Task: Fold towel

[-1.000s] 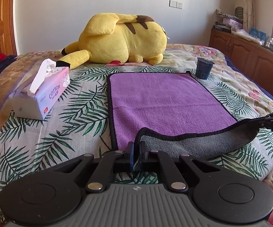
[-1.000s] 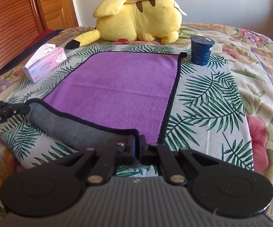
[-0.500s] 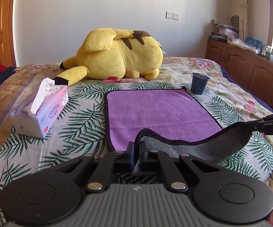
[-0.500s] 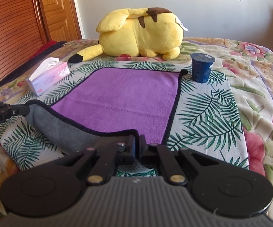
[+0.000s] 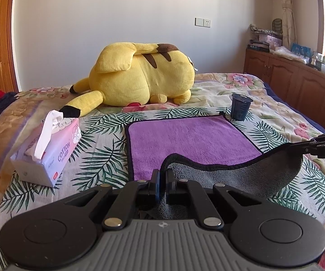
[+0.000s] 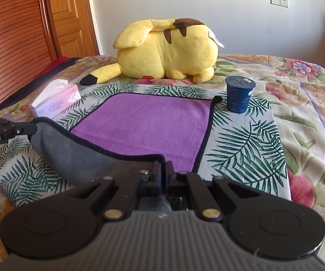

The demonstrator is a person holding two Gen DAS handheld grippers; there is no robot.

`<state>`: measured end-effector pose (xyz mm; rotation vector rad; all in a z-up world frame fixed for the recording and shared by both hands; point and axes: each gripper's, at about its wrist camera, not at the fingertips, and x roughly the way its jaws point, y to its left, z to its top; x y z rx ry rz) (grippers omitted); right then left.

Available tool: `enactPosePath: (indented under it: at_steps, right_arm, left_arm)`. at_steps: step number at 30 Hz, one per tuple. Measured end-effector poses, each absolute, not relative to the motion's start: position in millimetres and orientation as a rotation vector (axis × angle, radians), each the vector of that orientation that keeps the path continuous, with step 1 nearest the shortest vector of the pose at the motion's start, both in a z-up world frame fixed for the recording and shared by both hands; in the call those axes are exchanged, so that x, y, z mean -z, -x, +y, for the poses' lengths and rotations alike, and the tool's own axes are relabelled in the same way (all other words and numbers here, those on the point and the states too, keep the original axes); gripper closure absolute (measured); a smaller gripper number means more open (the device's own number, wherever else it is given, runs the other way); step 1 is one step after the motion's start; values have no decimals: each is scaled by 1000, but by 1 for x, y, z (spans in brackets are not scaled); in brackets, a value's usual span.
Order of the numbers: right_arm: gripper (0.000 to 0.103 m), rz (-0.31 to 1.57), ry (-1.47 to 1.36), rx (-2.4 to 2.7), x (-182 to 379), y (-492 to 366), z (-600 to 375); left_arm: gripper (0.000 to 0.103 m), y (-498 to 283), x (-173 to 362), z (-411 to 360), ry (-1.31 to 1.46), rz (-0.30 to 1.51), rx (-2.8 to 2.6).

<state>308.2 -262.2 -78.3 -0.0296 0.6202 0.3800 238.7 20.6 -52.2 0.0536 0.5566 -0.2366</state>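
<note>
A purple towel (image 5: 189, 137) with a black hem and grey underside lies on the leaf-print bed cover; it also shows in the right wrist view (image 6: 148, 126). My left gripper (image 5: 162, 181) is shut on the towel's near left corner. My right gripper (image 6: 163, 176) is shut on the near right corner. Both hold the near edge lifted above the bed, so the grey underside (image 5: 263, 176) sags between them. The right gripper shows at the right edge of the left wrist view (image 5: 320, 145). The left gripper shows at the left edge of the right wrist view (image 6: 6, 129).
A yellow plush toy (image 5: 139, 76) lies beyond the towel's far edge. A dark blue cup (image 5: 240, 108) stands by the towel's far right corner. A pink tissue box (image 5: 47, 149) sits left of the towel. Wooden cabinets (image 5: 297, 83) line the right wall, and a wooden door (image 6: 67, 15) stands at the left.
Both grippers have risen and carried the towel's near edge up and forward. More of the grey underside shows, and less purple is visible.
</note>
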Motion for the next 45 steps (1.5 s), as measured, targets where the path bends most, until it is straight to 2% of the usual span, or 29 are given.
enactPosePath:
  at_steps: [8,20,45]
  right_arm:
    - [99,535,39,-372,68,-315,-261]
    - [99,537,70,-382,69,-339,-257]
    - [99,386,151,-347,29,-393,-258]
  left_arm:
    - [103,-254,47,24,-45,540,229]
    - [103,-278,42,18,-104,528,227]
    - [103,-346,1,3,-110,450,198]
